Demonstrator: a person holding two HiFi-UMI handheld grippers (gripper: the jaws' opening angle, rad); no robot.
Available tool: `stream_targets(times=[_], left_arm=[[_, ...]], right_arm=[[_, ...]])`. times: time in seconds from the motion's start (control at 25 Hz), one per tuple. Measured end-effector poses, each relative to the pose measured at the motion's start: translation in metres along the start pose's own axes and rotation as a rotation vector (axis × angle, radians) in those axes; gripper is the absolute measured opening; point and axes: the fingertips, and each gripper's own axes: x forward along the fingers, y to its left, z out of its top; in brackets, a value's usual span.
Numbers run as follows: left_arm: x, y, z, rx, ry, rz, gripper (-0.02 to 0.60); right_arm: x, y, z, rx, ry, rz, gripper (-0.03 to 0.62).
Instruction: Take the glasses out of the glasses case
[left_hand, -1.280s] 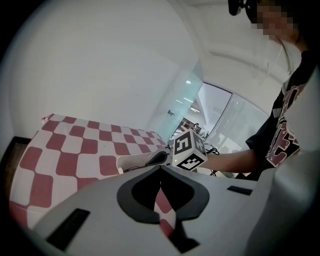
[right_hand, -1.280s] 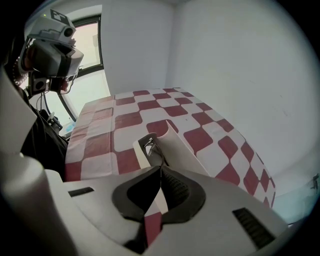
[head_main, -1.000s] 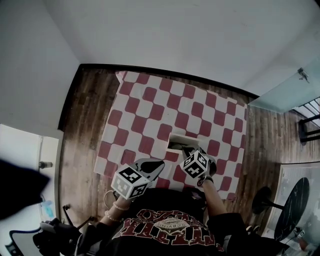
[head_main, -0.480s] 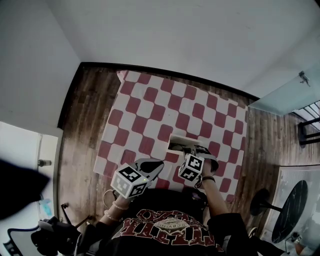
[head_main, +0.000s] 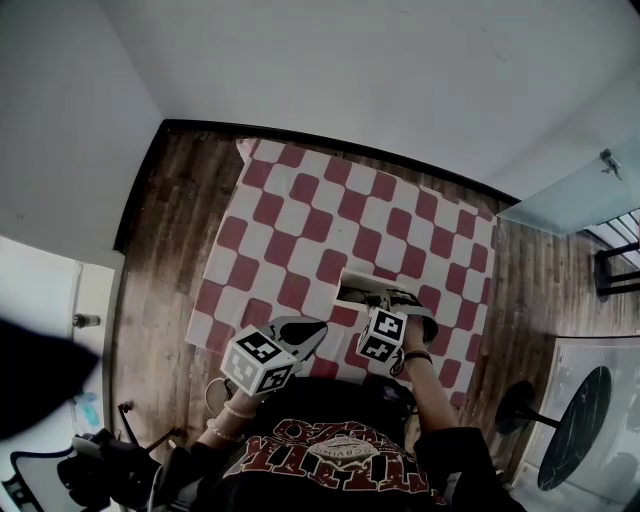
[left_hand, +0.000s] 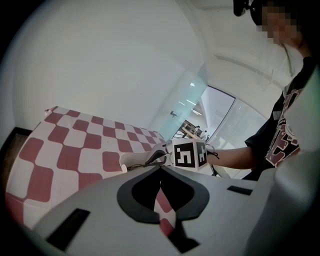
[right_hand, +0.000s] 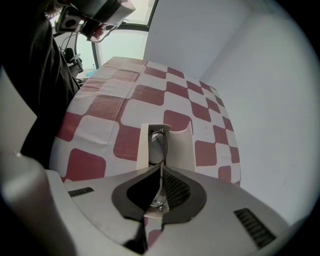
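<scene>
Low in the middle of the head view, a white glasses case (head_main: 353, 279) lies open on the bench (head_main: 300, 215), which is covered by a red-and-white chequered cloth (head_main: 270, 250) and stands on a dark wooden floor (head_main: 160, 250). The case sits near the edge of the bench closest to the person, right of centre.

The right gripper (head_main: 385, 305) reaches into the case from the near side. In the right gripper view its fingers (right_hand: 172, 187) are clenched on the glasses (right_hand: 158, 146): a thin metal part of the frame and its hinge are pinched between them, while one lens stands on edge just beyond, inside the glasses case (right_hand: 180, 145). From these views I cannot tell whether the glasses are touching the case floor or just clear of it.

The left gripper (head_main: 308, 329) hangs over the cloth just left of the case, apart from it. In the left gripper view its fingers (left_hand: 137, 192) are pressed together at the tips with nothing between them; only a strip of cloth shows through the slit below. Past them that view shows the glasses case (left_hand: 134, 159) with the dark frame of the glasses (left_hand: 154, 156) at its rim, and the marker cube (left_hand: 189, 153) of the right gripper right beside it.
</scene>
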Motion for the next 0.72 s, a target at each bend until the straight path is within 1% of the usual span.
stream_targets(times=[0.28,0.6,0.72], left_arm=[[-0.0003,0.0017,-0.0008,-0.009,-0.005,-0.003,0.003],[-0.0015,0.0060,-0.0024,-0.022,-0.012,-0.005,0.003],[-0.0011,0.0078,-0.0024,-0.026,-0.012,-0.005,0.003]], right_arm=[[-0.0054,0.0033,0.0078,-0.034,0.011,0.056,0.022],[-0.0035,0.0072,0.0091,-0.047,0.023,0.086,0.022],[-0.0004,0.0074,0.0084,-0.057,0.038,0.082,0.023]])
